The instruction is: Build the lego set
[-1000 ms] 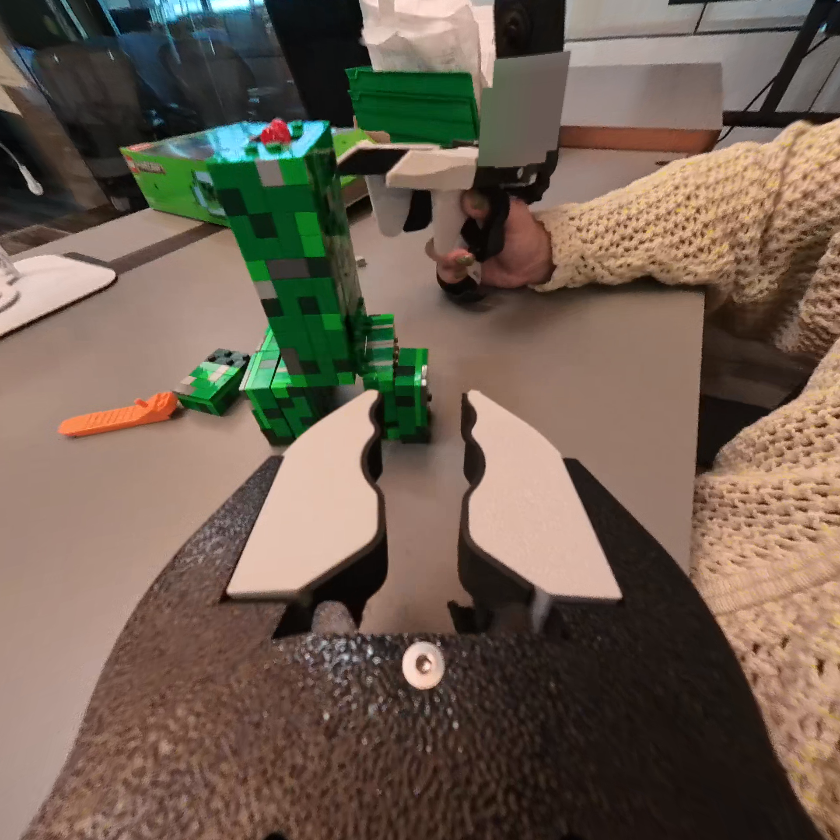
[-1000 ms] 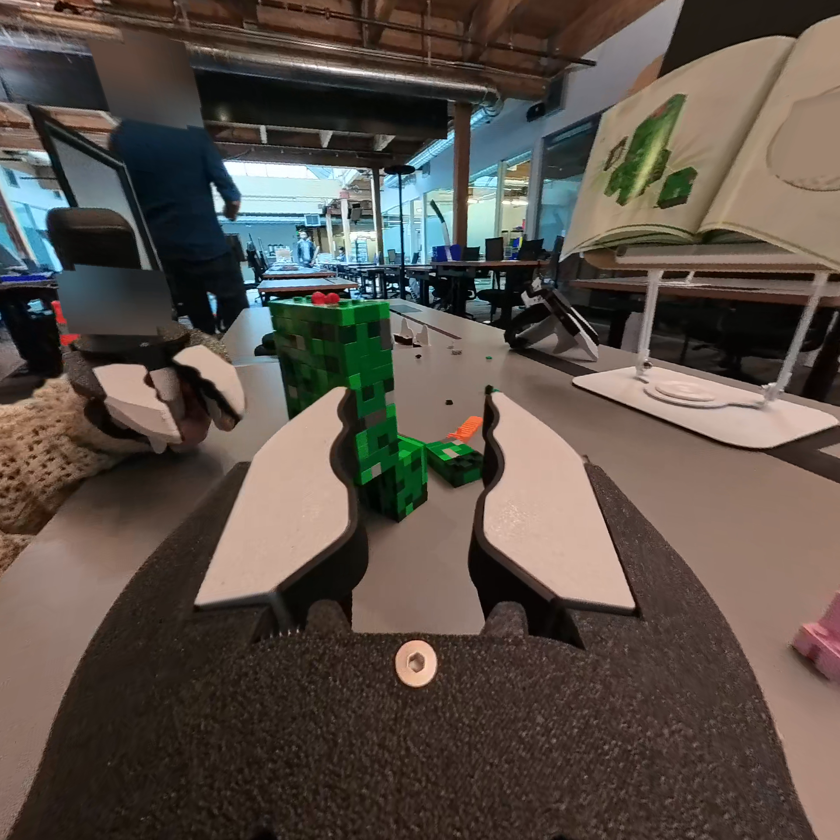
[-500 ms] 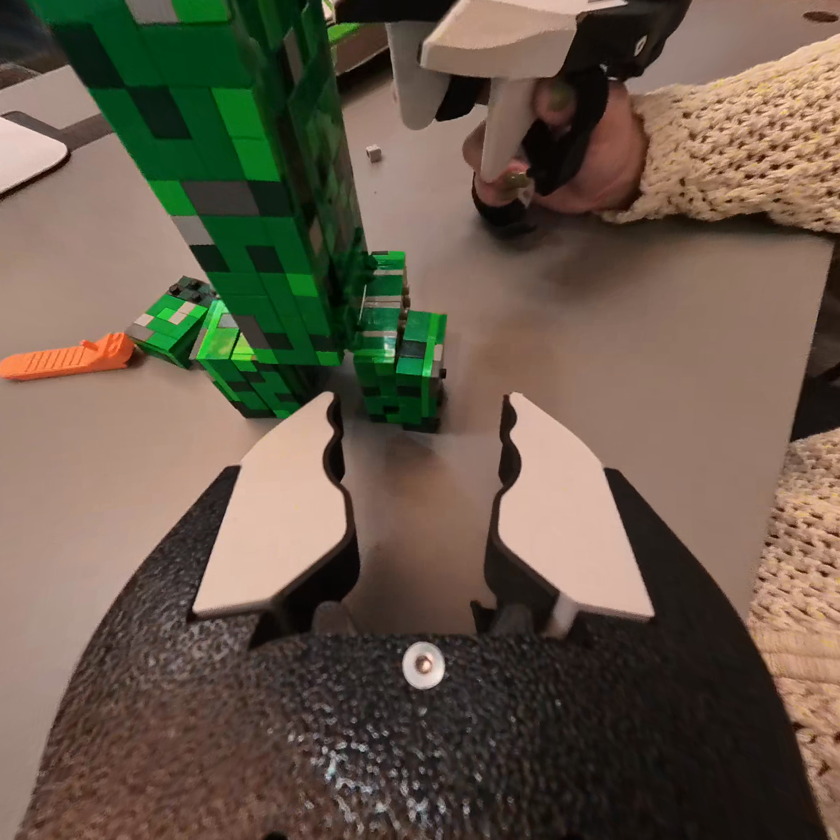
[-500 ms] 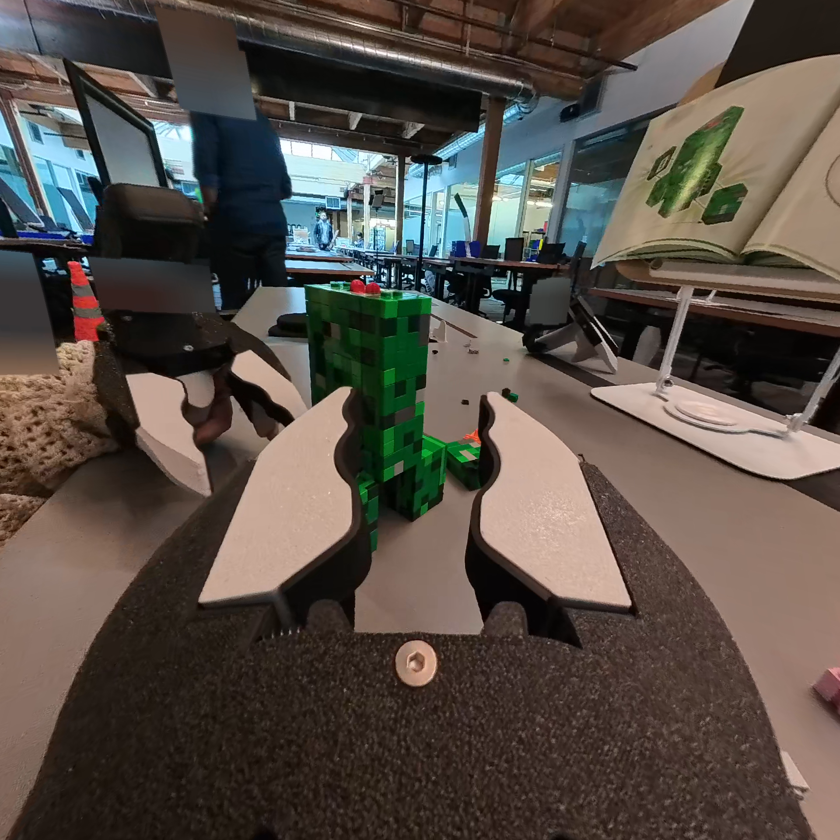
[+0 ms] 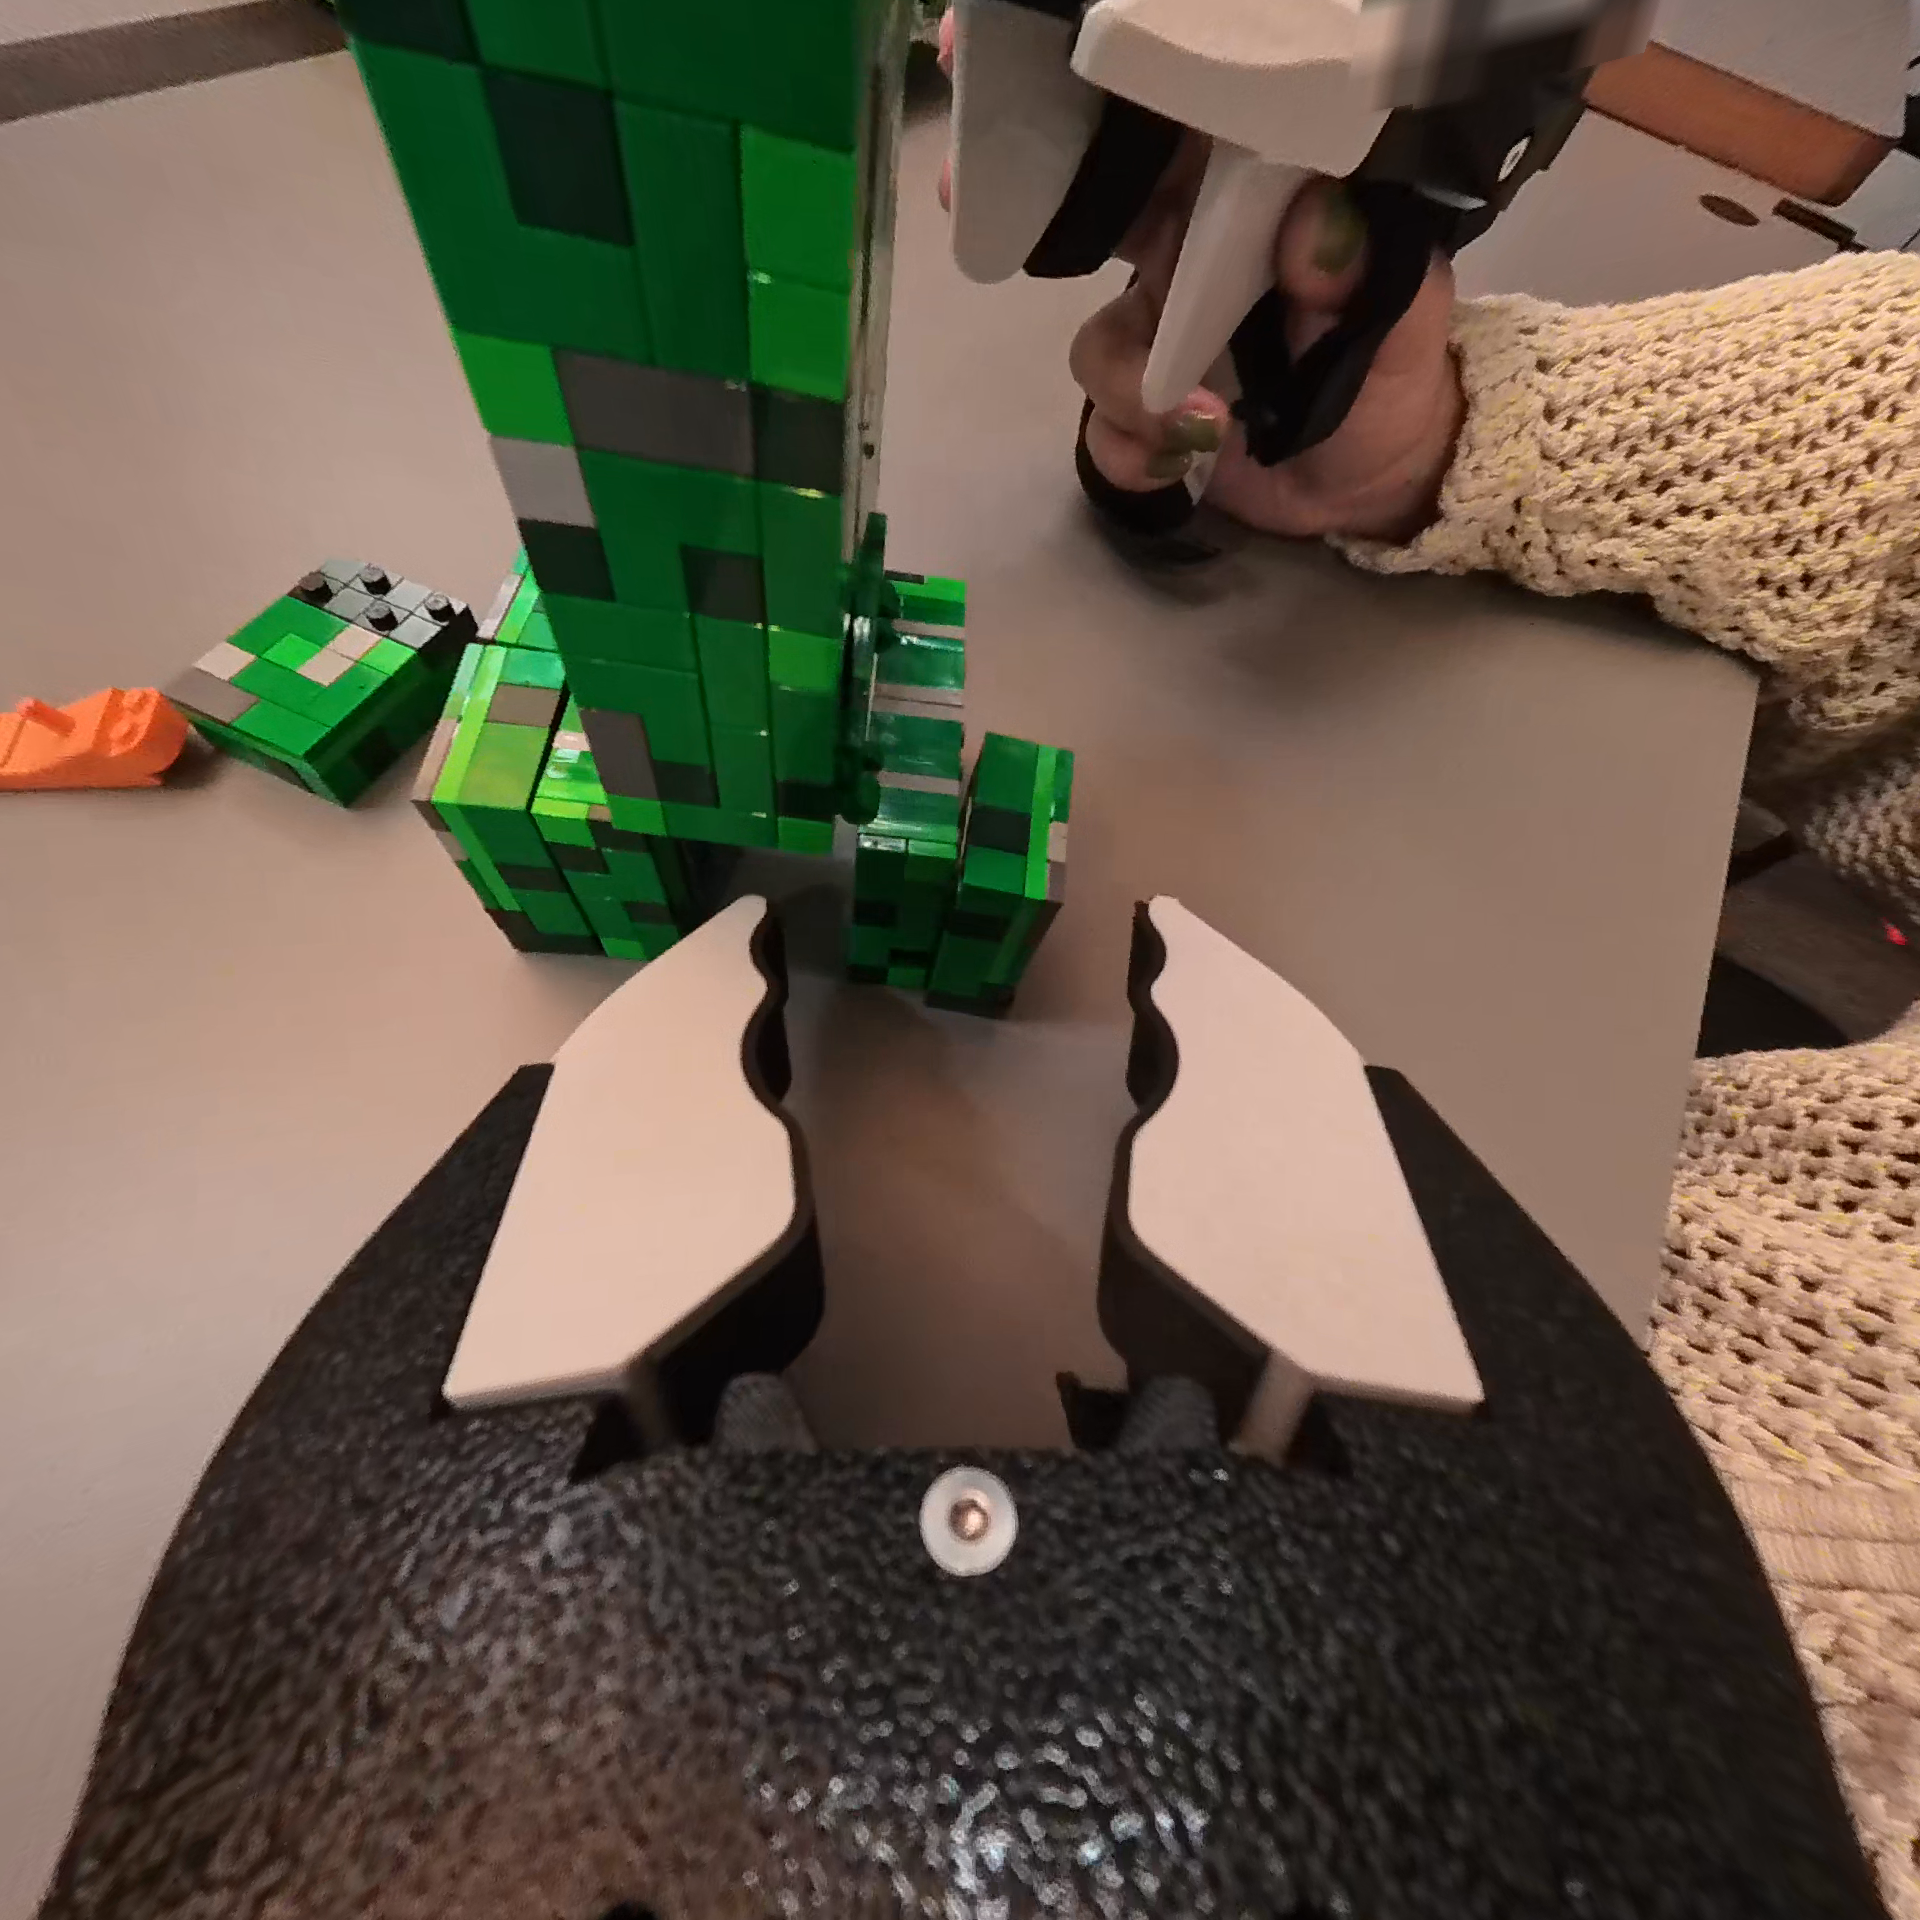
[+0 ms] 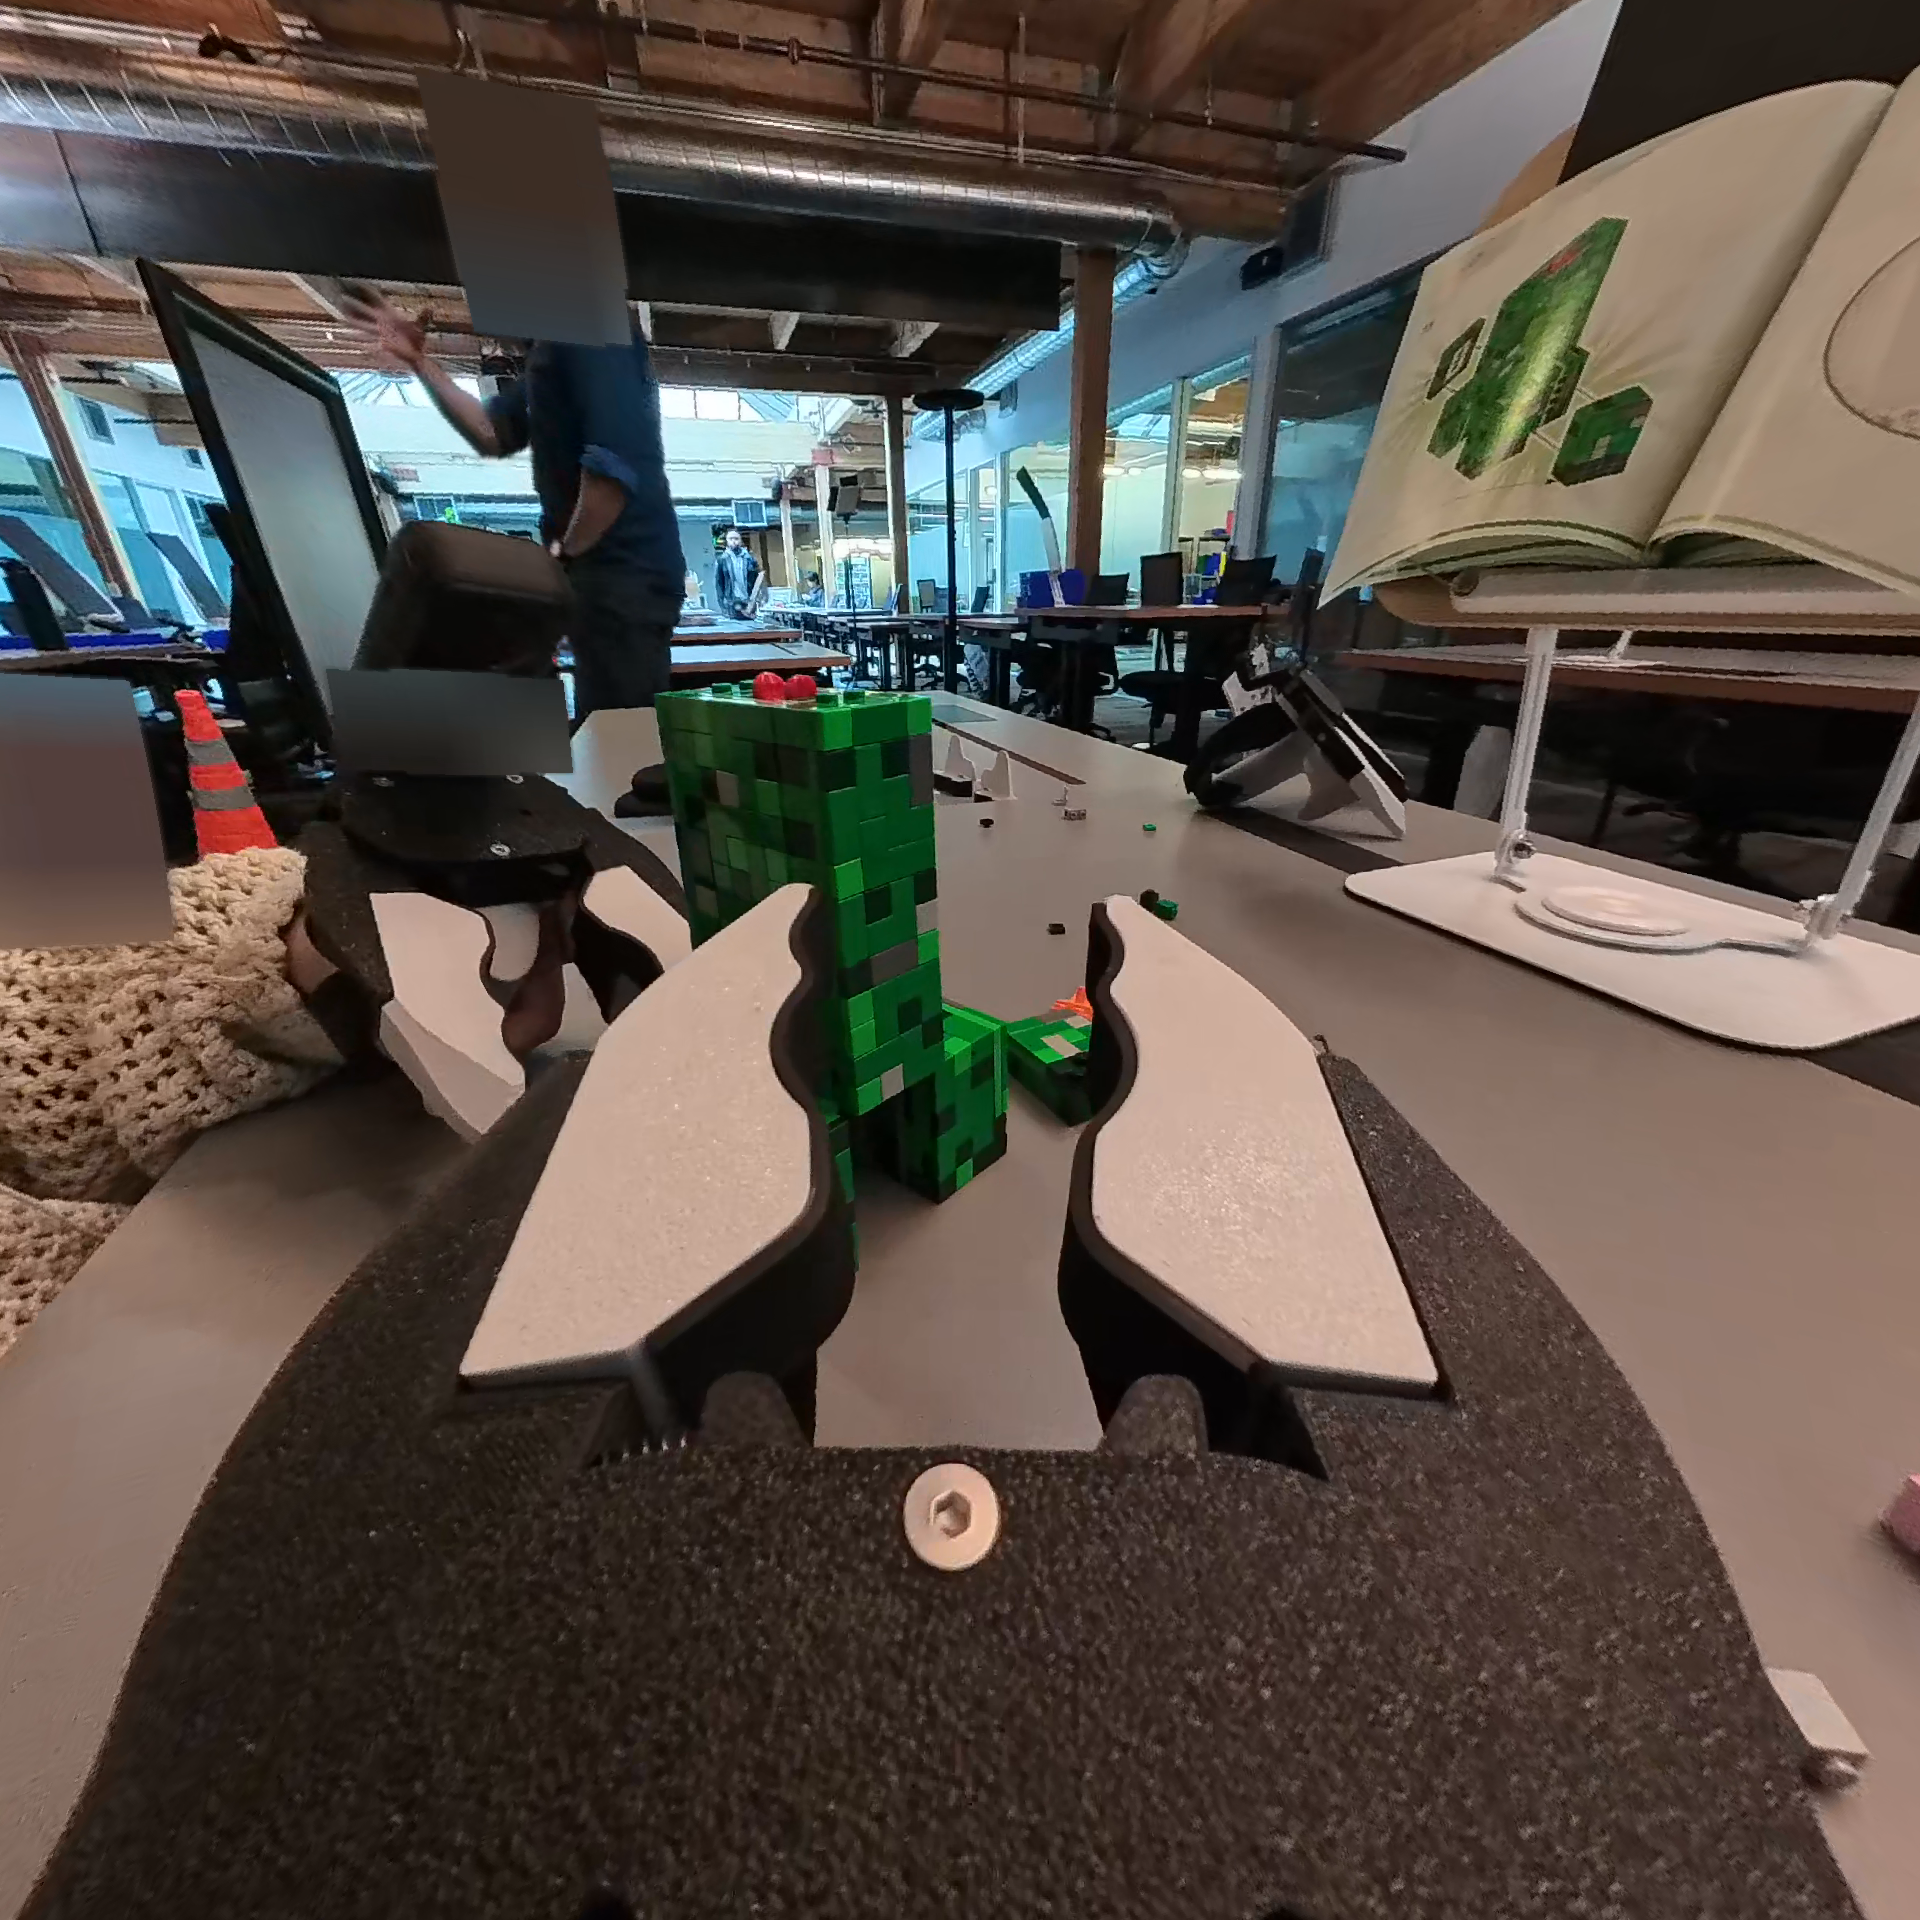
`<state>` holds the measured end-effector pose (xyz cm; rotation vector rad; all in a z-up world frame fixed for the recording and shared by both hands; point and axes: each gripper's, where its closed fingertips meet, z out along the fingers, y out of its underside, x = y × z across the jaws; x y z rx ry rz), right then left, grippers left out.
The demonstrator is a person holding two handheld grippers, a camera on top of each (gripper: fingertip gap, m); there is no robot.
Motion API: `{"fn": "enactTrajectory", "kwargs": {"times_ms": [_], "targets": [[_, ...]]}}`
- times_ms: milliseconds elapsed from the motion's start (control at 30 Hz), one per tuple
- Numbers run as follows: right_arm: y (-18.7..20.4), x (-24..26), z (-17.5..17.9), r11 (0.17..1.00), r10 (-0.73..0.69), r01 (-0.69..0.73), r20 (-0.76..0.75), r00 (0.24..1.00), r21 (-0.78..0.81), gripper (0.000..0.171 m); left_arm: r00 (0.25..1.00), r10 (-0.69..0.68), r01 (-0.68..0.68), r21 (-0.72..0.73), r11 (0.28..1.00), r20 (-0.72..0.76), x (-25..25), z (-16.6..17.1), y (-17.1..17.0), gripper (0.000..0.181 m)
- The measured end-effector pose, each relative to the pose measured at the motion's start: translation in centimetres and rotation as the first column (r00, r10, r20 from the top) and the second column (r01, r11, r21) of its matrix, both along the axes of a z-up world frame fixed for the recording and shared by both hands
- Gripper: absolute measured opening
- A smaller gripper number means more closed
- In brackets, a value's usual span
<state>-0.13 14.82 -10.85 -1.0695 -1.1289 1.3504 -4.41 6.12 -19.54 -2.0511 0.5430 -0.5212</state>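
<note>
A tall green pixel-patterned lego figure (image 5: 675,416) stands on the grey table (image 5: 1351,831) on block feet (image 5: 956,883). It also shows in the right wrist view (image 6: 821,883), with red studs on top. My left gripper (image 5: 951,925) is open and empty, its tips just short of the feet. My right gripper (image 6: 951,914) is open and empty, close to the figure's lower body; it also shows in the left wrist view (image 5: 1091,187) beyond the figure. A loose green foot block (image 5: 322,675) lies to the left, also seen in the right wrist view (image 6: 1049,1049).
An orange brick separator (image 5: 83,732) lies beside the loose block. An open instruction book (image 6: 1621,395) rests on a white stand (image 6: 1621,935) at the right. Small loose pieces (image 6: 1158,904) dot the table. A spare gripper (image 6: 1299,748) lies farther back. A person (image 6: 592,499) stands behind. The left gripper's tips are roughly 15 cm from the right gripper's. My left tips are roughly 11 cm from the loose green foot block (image 5: 322,675).
My left gripper moved in close to the figure's feet and opened wider. My right gripper moved nearer the figure. The person behind raised an arm.
</note>
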Motion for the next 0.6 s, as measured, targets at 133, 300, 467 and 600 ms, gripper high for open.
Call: {"fn": "enactTrajectory", "kwargs": {"times_ms": [133, 300, 467, 600], "targets": [[-0.16, -0.01, -0.02, 1.0, -0.001, 0.001, 0.002, 1.0, 0.015, 0.045, 1.0, 0.005, -0.005, 0.018, 1.0, -0.002, -0.03, 0.23, -0.01, 0.062], [-0.45, -0.07, -0.09, 0.999, -0.004, 0.004, 0.009, 1.0, 0.042, 0.044, 1.0, 0.002, -0.002, 0.018, 1.0, -0.008, 0.05, 0.19, -0.04, 0.062], [-0.43, -0.05, -0.06, 0.999, -0.005, 0.004, 0.008, 1.0, 0.039, 0.044, 0.999, -0.004, 0.004, 0.004, 1.0, -0.035, 0.22, -0.16, -0.06, 0.063], [-0.44, -0.04, -0.06, 0.999, -0.005, 0.005, 0.008, 1.0, 0.04, 0.044, 0.999, 0.002, -0.001, 0.011, 1.0, -0.048, 0.2, -0.17, -0.04, 0.063]]}}
